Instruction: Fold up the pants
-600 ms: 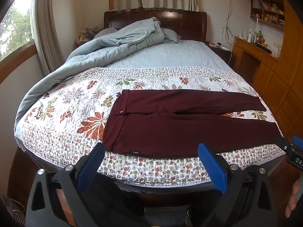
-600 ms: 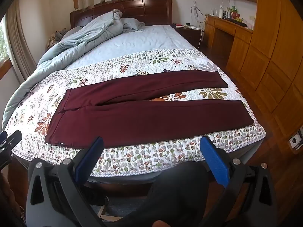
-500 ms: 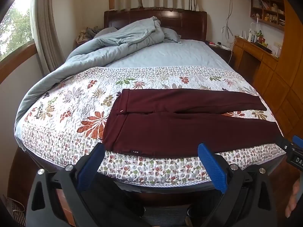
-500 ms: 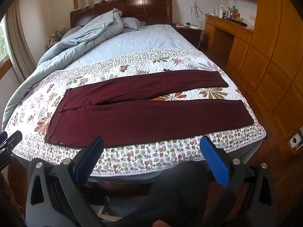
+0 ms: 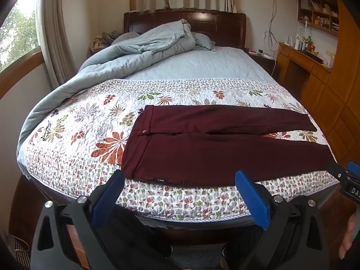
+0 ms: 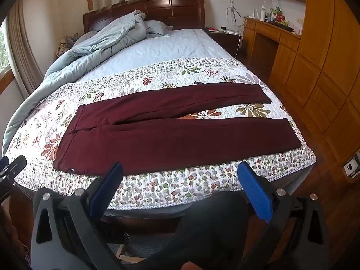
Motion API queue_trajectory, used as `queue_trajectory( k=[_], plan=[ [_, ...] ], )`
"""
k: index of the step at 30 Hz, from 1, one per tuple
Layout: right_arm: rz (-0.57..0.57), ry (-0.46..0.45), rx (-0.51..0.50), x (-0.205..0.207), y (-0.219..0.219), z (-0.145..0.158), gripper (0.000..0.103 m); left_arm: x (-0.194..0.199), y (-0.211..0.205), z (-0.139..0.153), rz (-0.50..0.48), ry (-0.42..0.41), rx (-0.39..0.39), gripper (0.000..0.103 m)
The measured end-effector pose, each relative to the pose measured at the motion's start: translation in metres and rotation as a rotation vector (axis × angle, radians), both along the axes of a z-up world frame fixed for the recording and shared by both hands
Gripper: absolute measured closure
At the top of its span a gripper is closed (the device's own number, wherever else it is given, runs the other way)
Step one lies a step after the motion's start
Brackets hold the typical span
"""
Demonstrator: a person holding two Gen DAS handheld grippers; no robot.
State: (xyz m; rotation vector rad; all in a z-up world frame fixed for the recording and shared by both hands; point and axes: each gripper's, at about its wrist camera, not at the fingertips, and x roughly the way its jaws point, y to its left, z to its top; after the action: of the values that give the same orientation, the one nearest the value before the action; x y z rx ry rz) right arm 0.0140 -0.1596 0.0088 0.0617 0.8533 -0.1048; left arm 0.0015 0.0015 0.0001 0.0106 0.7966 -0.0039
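Maroon pants [image 5: 225,148] unmoved on quilt [image 5: 90,121] | left claw [image 5: 180,196] – right claw [image 6: 180,187] – both spread, unchanged

Both cameras sit at the foot of the bed [image 5: 202,204], each looking forward and downward along its own hand-held gripper, whose blue-padded fingers stand wide apart at the bottom of the frame: the left hand-held gripper [image 5: 180,193] in the left wrist view, the right hand-held gripper [image 6: 181,185] in the right wrist view. The left wrist camera stands further left and faces straight up the bed to the headboard [image 5: 218,25], with the window [image 5: 15,33] at its left edge, while the right wrist camera stands further right and takes in more of the wooden cabinets [image 6: 319,51]. Both views, near the foot edge, share the floral quilt [image 6: 157,186], the maroon pants [image 5: 225,148] spread across it, the grey duvet [image 6: 90,51] and the desk [image 6: 270,31] by the far wall.
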Motion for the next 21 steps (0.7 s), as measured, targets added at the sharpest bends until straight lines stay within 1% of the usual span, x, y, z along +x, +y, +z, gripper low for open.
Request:
queue_trajectory(
  k=[21],
  plan=[
    [0.002, 0.003, 0.001, -0.0020, -0.0010, -0.0028, 0.002, 0.0008, -0.0007, -0.0057, 0.001, 0.012, 0.003, 0.004]
  ],
)
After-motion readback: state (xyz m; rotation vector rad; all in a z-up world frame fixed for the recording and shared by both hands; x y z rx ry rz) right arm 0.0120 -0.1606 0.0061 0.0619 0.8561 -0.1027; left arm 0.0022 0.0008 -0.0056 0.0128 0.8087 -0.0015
